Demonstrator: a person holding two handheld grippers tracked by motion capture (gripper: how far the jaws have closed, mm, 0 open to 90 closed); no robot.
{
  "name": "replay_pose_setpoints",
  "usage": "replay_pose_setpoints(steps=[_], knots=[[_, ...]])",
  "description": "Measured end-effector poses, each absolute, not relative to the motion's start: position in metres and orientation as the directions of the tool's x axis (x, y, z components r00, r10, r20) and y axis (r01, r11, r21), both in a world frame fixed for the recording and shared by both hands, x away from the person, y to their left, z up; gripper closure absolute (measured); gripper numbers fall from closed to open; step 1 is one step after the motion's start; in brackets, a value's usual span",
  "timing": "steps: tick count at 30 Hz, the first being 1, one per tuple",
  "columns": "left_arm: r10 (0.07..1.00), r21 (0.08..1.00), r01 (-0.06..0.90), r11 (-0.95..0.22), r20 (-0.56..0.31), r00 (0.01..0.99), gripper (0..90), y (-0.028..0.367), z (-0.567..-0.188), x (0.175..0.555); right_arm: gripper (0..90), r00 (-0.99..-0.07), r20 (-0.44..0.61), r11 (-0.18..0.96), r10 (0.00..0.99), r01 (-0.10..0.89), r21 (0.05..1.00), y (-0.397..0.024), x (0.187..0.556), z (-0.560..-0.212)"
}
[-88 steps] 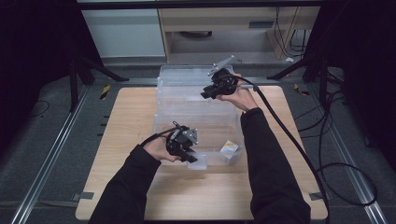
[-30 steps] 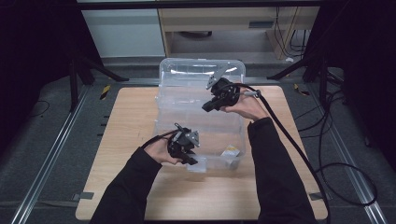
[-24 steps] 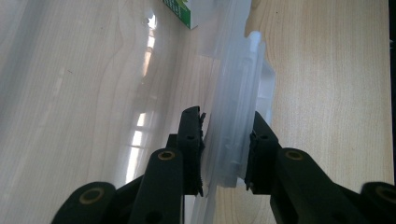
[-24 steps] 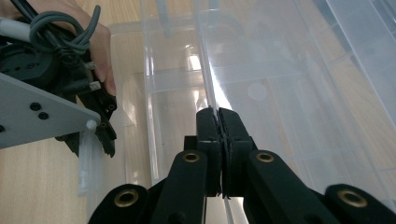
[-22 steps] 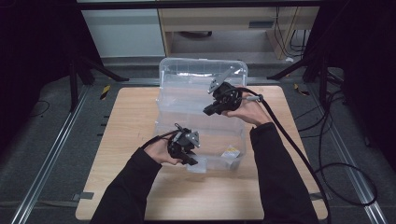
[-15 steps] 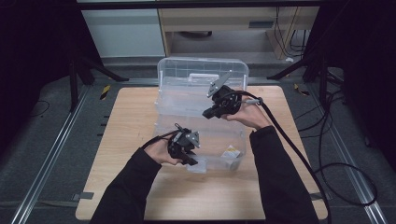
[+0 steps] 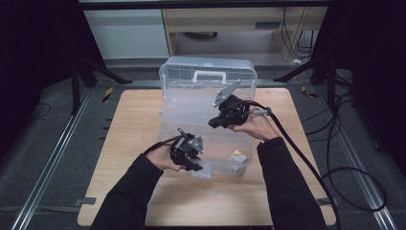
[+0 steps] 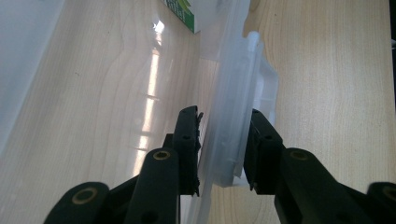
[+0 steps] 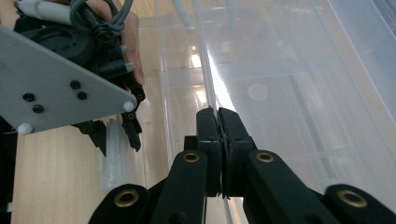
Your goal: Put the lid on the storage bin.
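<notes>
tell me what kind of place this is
Probably a lab data-recording station, not a home: a small wooden table on a dark floor with metal rails, black stands around it, and loose cables.

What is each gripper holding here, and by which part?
The left gripper straddles the clear box's front latch tab; its jaws have just been opening. The right gripper is shut on the lid's thin edge.
</notes>
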State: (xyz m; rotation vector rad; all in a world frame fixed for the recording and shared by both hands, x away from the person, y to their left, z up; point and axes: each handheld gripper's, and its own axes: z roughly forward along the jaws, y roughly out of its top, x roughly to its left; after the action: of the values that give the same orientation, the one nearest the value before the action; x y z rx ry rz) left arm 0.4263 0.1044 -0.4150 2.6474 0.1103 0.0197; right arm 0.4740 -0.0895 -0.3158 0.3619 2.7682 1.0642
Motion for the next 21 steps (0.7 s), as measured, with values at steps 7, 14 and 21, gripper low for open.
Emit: replay_pose_setpoints(steps=[7, 14, 21], knots=[[0.086, 0.482, 0.073, -0.873, 0.004, 0.996, 68.7, 0.105, -0.415, 0.424, 88.7, -0.958, -0.060, 0.724, 0.281, 0.170, 0.669, -0.088, 0.466, -0.318], [0.101, 0.479, 0.077, -0.874, 0.023, 0.995, 68.0, 0.105, -0.415, 0.420, 88.8, -0.962, -0.048, 0.724, 0.268, 0.169, 0.669, -0.089, 0.457, -0.324], [0.128, 0.513, 0.070, -0.856, 0.078, 0.989, 65.5, 0.109, -0.407, 0.412, 88.3, -0.957, -0.055, 0.705, 0.286, 0.171, 0.688, -0.090, 0.449, -0.329]])
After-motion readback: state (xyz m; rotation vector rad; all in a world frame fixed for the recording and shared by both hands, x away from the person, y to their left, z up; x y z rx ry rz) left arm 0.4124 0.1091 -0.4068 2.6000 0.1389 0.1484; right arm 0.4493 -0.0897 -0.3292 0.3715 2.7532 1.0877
